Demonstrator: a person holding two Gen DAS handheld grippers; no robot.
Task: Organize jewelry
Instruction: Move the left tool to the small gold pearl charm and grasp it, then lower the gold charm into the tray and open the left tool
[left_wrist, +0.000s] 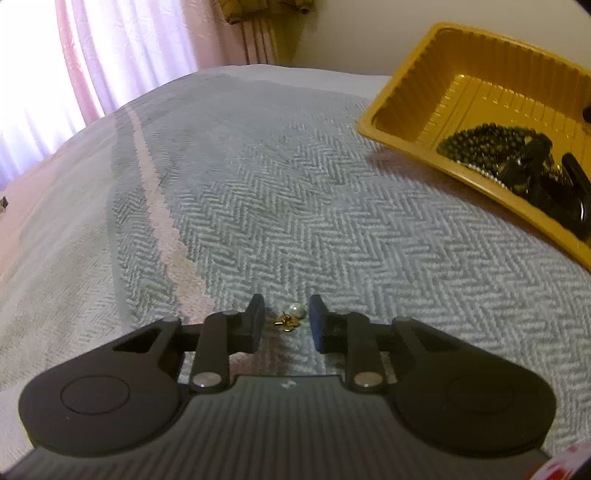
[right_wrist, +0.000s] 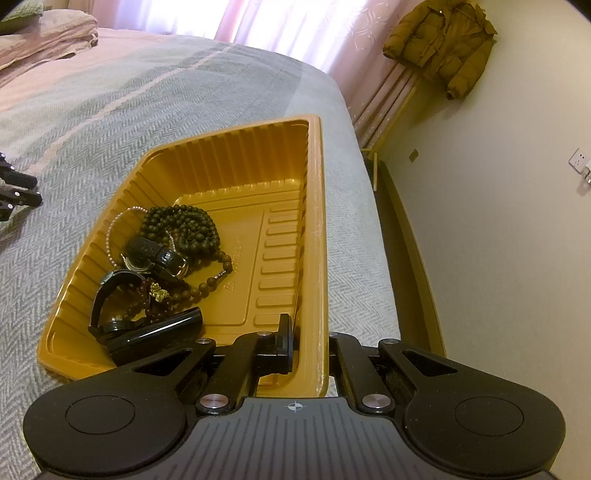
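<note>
A small earring (left_wrist: 290, 316), a white pearl on a gold fitting, lies on the grey herringbone bedspread (left_wrist: 295, 184). My left gripper (left_wrist: 287, 319) is down at the cloth with the earring between its fingers. The pads stand a little apart from it on both sides, so it is open. The yellow plastic tray (left_wrist: 461, 55) sits to the right. In the right wrist view my right gripper (right_wrist: 308, 334) is shut on the near right wall of the tray (right_wrist: 314, 184), one finger inside and one outside. Inside lie a dark bead necklace (right_wrist: 184, 229), a thin pearl chain (right_wrist: 117, 229) and watches (right_wrist: 155, 254).
The tray sits close to the bed's right edge (right_wrist: 369, 258), with floor and wall beyond. A mustard coat (right_wrist: 443, 44) hangs on a rack by pink curtains. Folded pink bedding (right_wrist: 48, 37) lies at the far left. The left gripper's tip (right_wrist: 14, 188) shows at the left edge.
</note>
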